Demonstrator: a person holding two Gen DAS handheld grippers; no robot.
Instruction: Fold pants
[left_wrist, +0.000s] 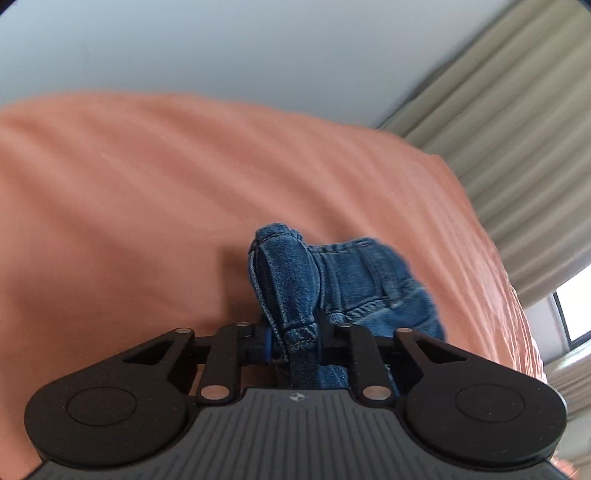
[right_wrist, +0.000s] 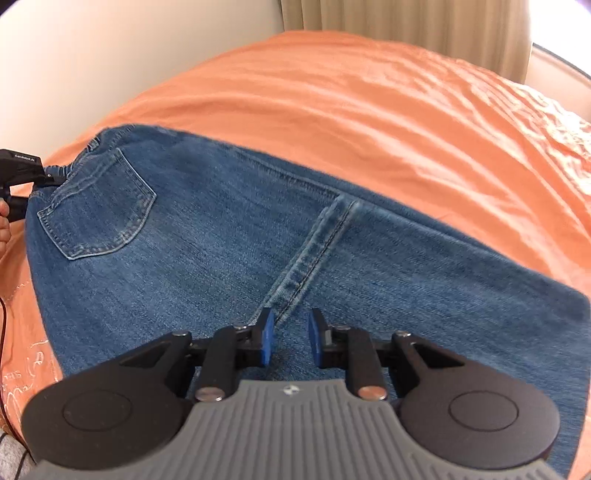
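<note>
Blue jeans lie on the orange bedsheet, one back pocket facing up at the left. My left gripper is shut on a bunched fold of the jeans' waistband, which sticks up between its jaws. From the right wrist view the left gripper shows at the far left edge, on the elastic waistband. My right gripper sits at the near end of the crotch seam; its blue pads stand a narrow gap apart with denim filling that gap.
The orange sheet covers the bed all around. Beige curtains and a window stand beyond the bed's right side, a pale wall behind. A hand and a thin red cable are at the left edge.
</note>
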